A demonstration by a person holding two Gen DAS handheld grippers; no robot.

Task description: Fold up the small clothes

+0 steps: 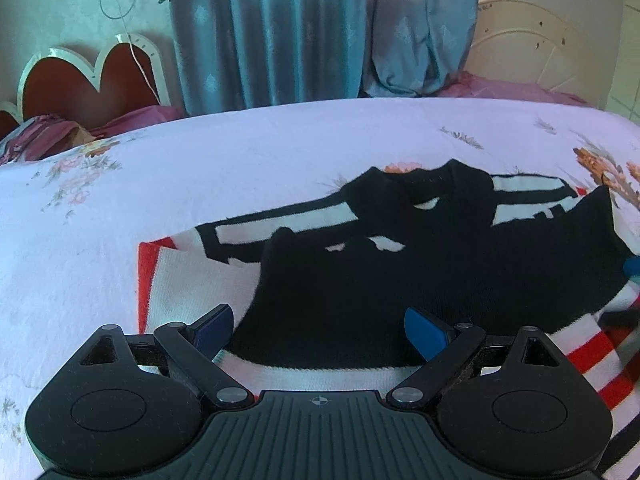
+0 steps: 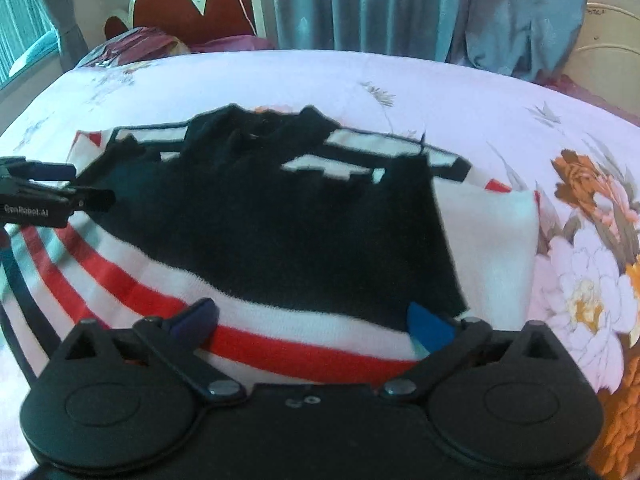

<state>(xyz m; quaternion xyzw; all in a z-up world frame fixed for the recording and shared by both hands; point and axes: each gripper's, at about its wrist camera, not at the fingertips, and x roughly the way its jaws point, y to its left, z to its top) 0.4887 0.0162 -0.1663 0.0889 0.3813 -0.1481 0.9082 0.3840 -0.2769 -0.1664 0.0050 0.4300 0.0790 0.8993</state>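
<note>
Right, status: sweater (image 1: pixel 400 288) lies flat on the bed (image 1: pixel 120 208), collar at the far side, hem nearest me. Both sleeves look tucked in over the body, and the black part seems folded over the striped part (hard to read the layers in all that black). So I judge the side folds done.

Left gripper (image 1: pixel 320 332) is released, jaws spread wide over the near black edge, nothing pinched. Right gripper (image 2: pixel 312 324) is likewise wide, sitting over the red-striped hem (image 2: pixel 280 348), and its pads are not pressing cloth as far as I can see.

Left to do, I reckon: take hold of the near edge with both and bring it up toward the collar, then flatten. Roughly halfway.
</note>
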